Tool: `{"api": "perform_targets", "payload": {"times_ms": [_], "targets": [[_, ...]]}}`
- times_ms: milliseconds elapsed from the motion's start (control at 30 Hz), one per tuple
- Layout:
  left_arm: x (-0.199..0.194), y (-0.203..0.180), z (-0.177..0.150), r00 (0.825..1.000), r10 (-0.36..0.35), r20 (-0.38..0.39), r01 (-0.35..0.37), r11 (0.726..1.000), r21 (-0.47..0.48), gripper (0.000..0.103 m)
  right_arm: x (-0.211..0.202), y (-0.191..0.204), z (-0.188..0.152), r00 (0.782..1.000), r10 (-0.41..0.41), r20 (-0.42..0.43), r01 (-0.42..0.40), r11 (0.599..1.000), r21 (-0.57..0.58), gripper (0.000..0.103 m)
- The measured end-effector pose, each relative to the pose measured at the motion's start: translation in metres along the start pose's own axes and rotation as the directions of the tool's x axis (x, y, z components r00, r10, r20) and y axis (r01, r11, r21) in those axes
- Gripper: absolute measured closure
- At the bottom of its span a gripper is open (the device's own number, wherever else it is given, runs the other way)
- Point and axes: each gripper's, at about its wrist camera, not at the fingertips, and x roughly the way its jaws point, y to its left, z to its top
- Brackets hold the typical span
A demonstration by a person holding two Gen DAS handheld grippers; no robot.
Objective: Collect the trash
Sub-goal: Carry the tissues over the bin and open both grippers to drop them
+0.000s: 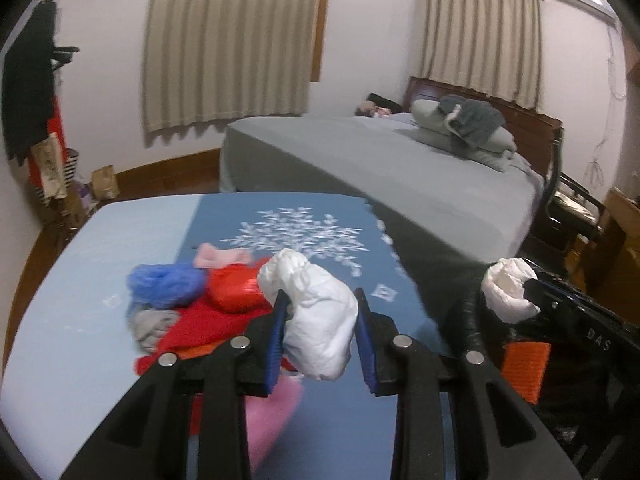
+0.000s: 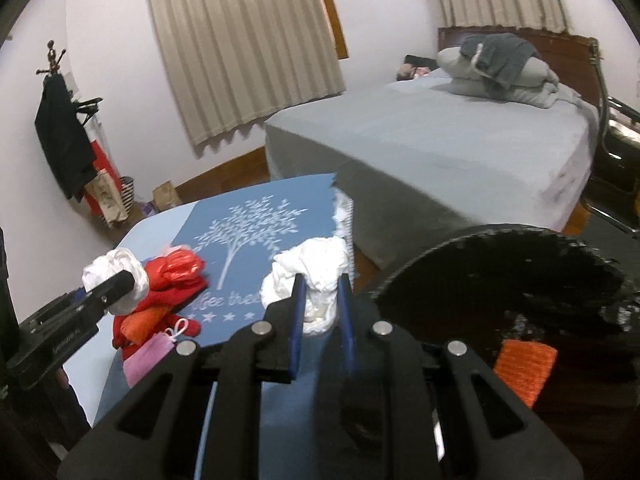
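My left gripper (image 1: 320, 300) is shut on a crumpled white plastic wad (image 1: 320, 320), held above the blue tablecloth (image 1: 280, 216) with its white tree print. The right gripper (image 2: 320, 284) grips a second white wad (image 2: 312, 268), just left of a round black bin (image 2: 500, 280). Each gripper shows in the other's view: the right one (image 1: 520, 292) with its wad (image 1: 504, 284), the left one (image 2: 116, 282) with its wad (image 2: 114, 264). On the table lies a pile: a red plastic bag (image 1: 234, 290), a blue fluffy wad (image 1: 164, 284), red cloth (image 1: 192, 328) and pink pieces (image 1: 220, 256).
A grey bed (image 1: 400, 168) with folded bedding (image 1: 464, 128) stands close behind the table. An orange mesh piece (image 2: 524, 368) sits at the bin. A coat rack (image 2: 60, 128) with dark clothes and bags stands at the far left wall. A dark chair (image 1: 572, 204) is at the right.
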Motion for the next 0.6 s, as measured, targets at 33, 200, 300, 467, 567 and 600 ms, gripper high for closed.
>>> {"api": "perform_targets", "payload": {"times_ms": [33, 200, 300, 467, 567, 600], "targets": [[0.001, -0.006, 0.000, 1.000, -0.010, 0.001, 0.010, 1.000, 0.008, 0.071, -0.004, -0.006, -0.001, 1.000, -0.011, 0.003, 0.011, 1.000, 0.004, 0.087], [0.005, -0.039, 0.001, 0.997, -0.073, -0.005, 0.073, 0.996, 0.046, 0.071, -0.021, -0.033, -0.004, 0.998, -0.063, 0.018, 0.062, 0.998, 0.032, 0.087], [0.009, -0.060, 0.002, 0.994, -0.106, -0.012, 0.106, 0.992, 0.075, 0.071, -0.030, -0.052, -0.005, 0.994, -0.101, 0.027, 0.100, 0.993, 0.056, 0.087], [0.014, -0.093, 0.004, 0.986, -0.165, -0.023, 0.166, 0.979, 0.114, 0.071, -0.043, -0.080, -0.008, 0.987, -0.159, 0.035, 0.155, 0.983, 0.100, 0.087], [0.016, -0.110, 0.005, 0.980, -0.198, -0.031, 0.200, 0.971, 0.128, 0.071, -0.048, -0.097, -0.011, 0.980, -0.197, 0.035, 0.191, 0.974, 0.124, 0.087], [0.018, -0.118, 0.005, 0.977, -0.209, -0.035, 0.212, 0.968, 0.136, 0.071, -0.050, -0.101, -0.012, 0.977, -0.208, 0.035, 0.202, 0.970, 0.132, 0.087]]}}
